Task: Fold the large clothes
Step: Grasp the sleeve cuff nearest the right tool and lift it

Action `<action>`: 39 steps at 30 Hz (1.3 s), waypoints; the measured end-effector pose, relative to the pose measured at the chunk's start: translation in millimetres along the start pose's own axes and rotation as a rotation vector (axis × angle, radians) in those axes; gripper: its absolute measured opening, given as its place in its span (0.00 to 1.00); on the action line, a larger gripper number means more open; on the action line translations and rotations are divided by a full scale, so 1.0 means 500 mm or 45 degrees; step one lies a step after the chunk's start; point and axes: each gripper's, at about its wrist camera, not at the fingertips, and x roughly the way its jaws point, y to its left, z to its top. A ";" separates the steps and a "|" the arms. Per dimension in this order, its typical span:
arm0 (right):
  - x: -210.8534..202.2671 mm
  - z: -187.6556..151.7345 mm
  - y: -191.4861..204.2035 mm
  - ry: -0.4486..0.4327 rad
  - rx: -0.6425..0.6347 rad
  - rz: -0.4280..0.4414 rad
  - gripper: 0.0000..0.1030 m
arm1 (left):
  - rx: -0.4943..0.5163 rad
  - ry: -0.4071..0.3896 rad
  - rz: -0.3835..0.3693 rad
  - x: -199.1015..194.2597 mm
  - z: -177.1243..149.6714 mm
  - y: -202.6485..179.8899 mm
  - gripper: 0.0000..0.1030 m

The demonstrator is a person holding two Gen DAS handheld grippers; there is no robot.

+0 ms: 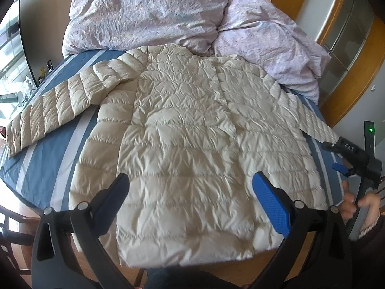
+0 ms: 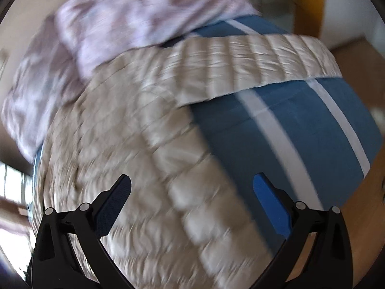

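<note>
Cream quilted puffer jacket [image 1: 182, 139], glossy and wrinkled with stitched baffles, lies flat and back-up on the blue, white-striped bed [image 1: 57, 144], both sleeves spread out; crumpled lilac duvet [image 1: 149, 12] heaped behind its collar. Left tongs [image 1: 190, 200] apart, holding nothing, over the hem. Right tongs [image 2: 191, 202] likewise apart and empty; that view, motion-blurred, shows one ribbed sleeve [image 2: 252, 69] reaching toward the mattress edge.
</note>
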 end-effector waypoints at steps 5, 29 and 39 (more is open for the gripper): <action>0.054 0.096 -0.091 -0.023 0.189 -0.067 0.93 | 0.019 0.022 0.054 0.048 0.044 0.001 0.98; 0.117 0.286 -0.419 -0.196 0.710 -0.493 0.65 | 0.005 0.148 0.162 0.126 0.079 0.054 0.98; 0.112 0.299 -0.391 -0.186 0.568 -0.522 0.09 | -0.020 0.163 0.158 0.129 0.075 0.074 0.98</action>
